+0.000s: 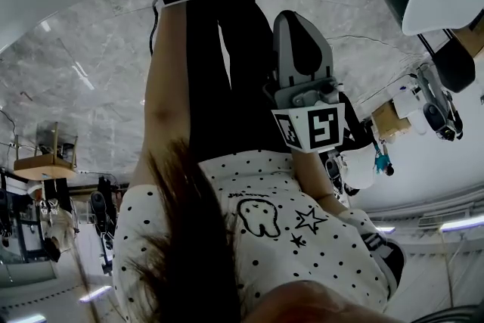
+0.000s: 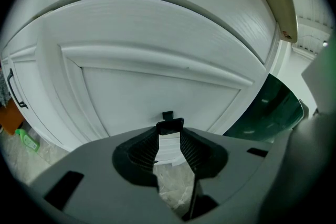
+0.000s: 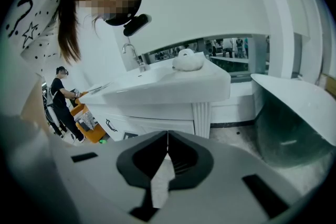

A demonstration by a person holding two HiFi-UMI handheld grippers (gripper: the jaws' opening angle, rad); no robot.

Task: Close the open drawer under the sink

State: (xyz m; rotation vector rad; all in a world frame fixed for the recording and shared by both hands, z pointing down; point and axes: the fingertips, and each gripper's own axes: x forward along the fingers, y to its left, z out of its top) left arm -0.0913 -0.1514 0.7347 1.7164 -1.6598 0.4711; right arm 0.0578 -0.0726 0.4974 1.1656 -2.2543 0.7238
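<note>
left gripper view faces the white drawer front [image 2: 157,86]; the left claw [image 2: 170,132] grips its black handle [image 2: 171,126] between the tips. the right claw [image 3: 167,135] is closed on nothing, tips touching.

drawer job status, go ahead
Left gripper jaws apart, small black piece between tips, grip unclear. Right gripper shut, empty, aimed at sink cabinet. Left faces white panelled front, maybe the drawer; nothing blocking seen.

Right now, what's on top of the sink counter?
A faucet and a white rounded object sit on the sink counter. The basin's inside is hidden from this angle.
</note>
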